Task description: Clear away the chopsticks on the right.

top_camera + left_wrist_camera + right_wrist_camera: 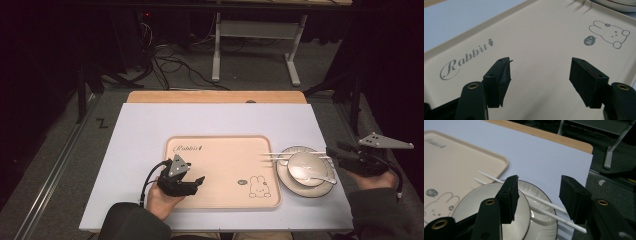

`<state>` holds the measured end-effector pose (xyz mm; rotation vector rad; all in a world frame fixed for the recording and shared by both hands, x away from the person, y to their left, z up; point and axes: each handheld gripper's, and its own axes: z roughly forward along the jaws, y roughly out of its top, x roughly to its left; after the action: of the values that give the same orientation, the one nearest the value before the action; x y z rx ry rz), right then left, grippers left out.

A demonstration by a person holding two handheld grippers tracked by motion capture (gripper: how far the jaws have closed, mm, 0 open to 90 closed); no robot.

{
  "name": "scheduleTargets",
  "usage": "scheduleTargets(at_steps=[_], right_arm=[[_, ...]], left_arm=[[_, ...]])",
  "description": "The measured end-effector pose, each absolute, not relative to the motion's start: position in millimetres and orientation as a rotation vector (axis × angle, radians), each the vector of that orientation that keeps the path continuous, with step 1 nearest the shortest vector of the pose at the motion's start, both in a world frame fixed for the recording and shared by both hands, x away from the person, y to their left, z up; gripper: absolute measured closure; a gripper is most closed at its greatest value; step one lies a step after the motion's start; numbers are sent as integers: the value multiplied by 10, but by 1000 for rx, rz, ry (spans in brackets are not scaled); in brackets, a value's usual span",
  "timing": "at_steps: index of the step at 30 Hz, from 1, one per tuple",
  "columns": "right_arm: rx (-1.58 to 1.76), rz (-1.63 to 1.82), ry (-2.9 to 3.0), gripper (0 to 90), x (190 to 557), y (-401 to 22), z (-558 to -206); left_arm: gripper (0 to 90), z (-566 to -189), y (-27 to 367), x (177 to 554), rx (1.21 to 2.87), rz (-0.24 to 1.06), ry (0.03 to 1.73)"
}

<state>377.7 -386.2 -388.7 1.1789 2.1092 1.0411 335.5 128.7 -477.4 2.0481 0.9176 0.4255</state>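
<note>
The left gripper point(199, 181) hangs just above the near left part of a beige tray point(220, 145), held by a hand point(161, 200) that comes in over the counter's near edge. Its jaws stand wide apart with nothing between them; in the left gripper view point(540, 71) they frame bare tray floor, with the word "Rabbit" printed to one side and a small rabbit drawing point(610, 33) farther off.

The tray lies in the middle of a white sheet point(150, 125) that covers most of the counter point(215, 96), whose wooden far edge shows beyond it.

Just beside the tray's right edge sits a plate point(286, 175) with a dark rim line. A white bowl point(307, 162) stands on the plate, and a spoon point(320, 177) lies in the bowl with its handle reaching toward the counter's right edge. Two white chopsticks point(272, 155) lie across the plate's far side, their tips over the tray's right rim.

The right gripper point(330, 152) is held near the counter's right edge, just beside the plate and pointing at it. Its jaws too are spread wide and grasp nothing. In the right gripper view point(539, 195) the chopsticks point(541, 202) run across the gap below the jaws, over the plate point(541, 225), with the bowl point(481, 202) behind the left jaw.
</note>
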Motion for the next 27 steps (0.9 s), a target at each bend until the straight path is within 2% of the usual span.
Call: scheduleTargets(at_steps=[18, 27], right_arm=[[1113, 849, 2267, 554, 4246, -3993, -4219], [1107, 797, 2351, 578, 4418, -3921, -4382]], left_arm=[[340, -4802, 1399, 3261, 2024, 448, 996], [340, -4814, 1394, 3264, 2029, 446, 1003]])
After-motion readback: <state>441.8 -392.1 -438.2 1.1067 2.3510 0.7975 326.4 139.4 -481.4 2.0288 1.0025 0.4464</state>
